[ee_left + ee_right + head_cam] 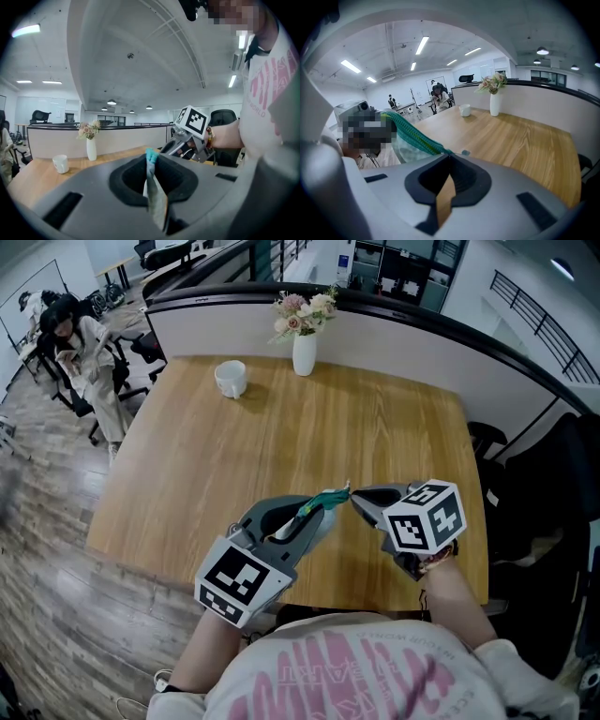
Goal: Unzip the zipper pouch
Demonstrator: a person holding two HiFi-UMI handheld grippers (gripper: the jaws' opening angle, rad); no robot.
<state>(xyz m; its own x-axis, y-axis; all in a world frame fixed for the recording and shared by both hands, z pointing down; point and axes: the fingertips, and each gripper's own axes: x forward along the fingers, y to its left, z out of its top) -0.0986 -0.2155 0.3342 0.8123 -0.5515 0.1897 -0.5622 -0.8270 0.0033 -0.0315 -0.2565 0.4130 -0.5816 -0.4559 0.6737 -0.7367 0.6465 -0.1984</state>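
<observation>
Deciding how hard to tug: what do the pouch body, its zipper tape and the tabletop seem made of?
Pouch body: likely thin soft plastic, pale and translucent-looking, with a slight sheen.
Zipper tape: teal woven fabric, matte, with a ribbed texture.
Tabletop: wood or wood-look laminate, smooth satin finish, straight light-brown grain; which one I cannot tell.

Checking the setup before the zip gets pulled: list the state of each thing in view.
zipper pouch: held off the table between both tools; zip open or closed, cannot tell.
left tool: shut on the pouch's edge.
right tool: shut on the pouch's zipper end.
mug: upright on the table.
vase: upright, holding flowers.
</observation>
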